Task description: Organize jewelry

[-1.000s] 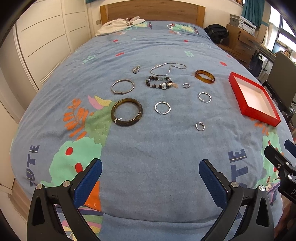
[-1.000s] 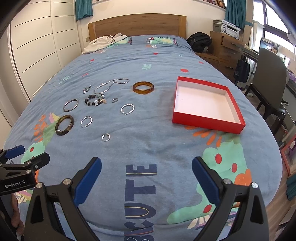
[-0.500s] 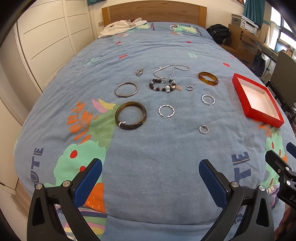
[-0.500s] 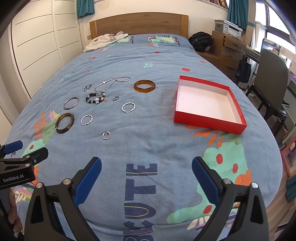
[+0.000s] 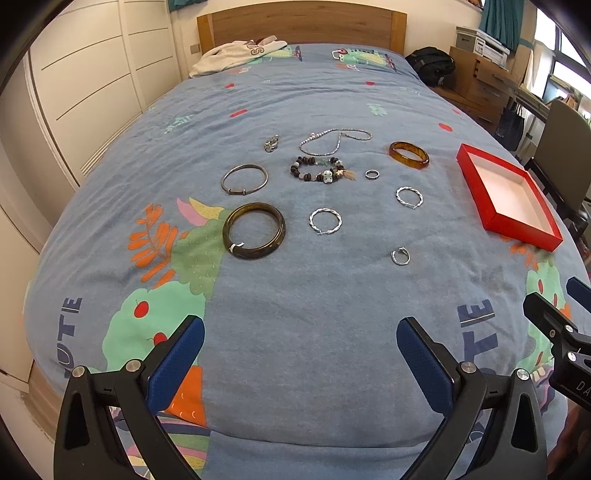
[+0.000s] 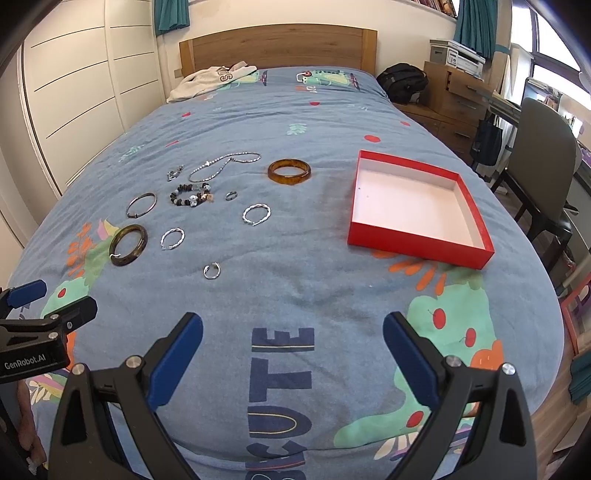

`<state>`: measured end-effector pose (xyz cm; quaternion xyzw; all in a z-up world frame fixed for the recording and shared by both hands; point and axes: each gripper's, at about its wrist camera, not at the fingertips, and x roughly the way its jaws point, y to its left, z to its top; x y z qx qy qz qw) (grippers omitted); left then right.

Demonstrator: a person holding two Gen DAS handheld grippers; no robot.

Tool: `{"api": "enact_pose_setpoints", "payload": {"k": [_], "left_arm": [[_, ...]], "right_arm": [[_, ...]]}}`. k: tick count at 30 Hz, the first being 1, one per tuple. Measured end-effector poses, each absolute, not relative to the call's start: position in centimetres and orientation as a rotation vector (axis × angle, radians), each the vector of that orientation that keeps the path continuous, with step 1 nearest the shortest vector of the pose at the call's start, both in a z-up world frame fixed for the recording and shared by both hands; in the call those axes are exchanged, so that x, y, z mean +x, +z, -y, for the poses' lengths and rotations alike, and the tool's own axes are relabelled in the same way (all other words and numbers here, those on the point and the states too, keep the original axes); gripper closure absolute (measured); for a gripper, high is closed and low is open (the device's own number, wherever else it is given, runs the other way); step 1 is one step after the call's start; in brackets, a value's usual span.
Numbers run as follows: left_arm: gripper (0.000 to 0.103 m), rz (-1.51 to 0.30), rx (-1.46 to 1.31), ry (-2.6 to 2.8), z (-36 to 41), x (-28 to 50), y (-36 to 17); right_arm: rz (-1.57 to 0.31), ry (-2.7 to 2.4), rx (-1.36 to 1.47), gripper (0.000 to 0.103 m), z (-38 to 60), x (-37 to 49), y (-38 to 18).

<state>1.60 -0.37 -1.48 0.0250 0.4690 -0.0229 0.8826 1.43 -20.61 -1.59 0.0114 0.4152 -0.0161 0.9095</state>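
Blue bedcover (image 5: 314, 295) with cartoon prints lies over the whole bed, with a wooden headboard (image 5: 301, 22) at the far end and white wardrobe doors (image 5: 85, 74) on the left. I see a desk and a chair (image 6: 543, 147) to the right of the bed. The jewelry is spread in the middle: a dark bangle (image 5: 254, 230), an amber bangle (image 5: 409, 155), a thin silver bracelet (image 5: 244, 179), a bead bracelet (image 5: 319, 170), a chain necklace (image 5: 332, 142) and some small rings. A red box (image 6: 417, 206) lies open and empty at the right, apart from them. Much free cover is near me. My left gripper (image 5: 301, 354) and right gripper (image 6: 293, 349) both hover with jaws wide, holding nothing.
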Motion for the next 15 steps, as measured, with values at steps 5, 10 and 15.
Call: {"api": "enact_pose_setpoints", "payload": {"k": [5, 10, 15], "left_arm": [[0.001, -0.988, 0.061, -0.048, 0.4, 1.8, -1.6], [0.001, -0.989, 0.055, -0.041, 0.0, 2.0, -1.8], [0.001, -1.025, 0.021, -0.01, -1.2, 2.8, -2.6]], "right_arm": [[-0.861, -0.024, 0.029, 0.003, 20.7, 1.7, -1.7], [-0.865, -0.014, 0.028, 0.003, 20.7, 2.1, -1.9], [-0.873, -0.003, 0.042, 0.003, 20.8, 2.8, -2.3]]}}
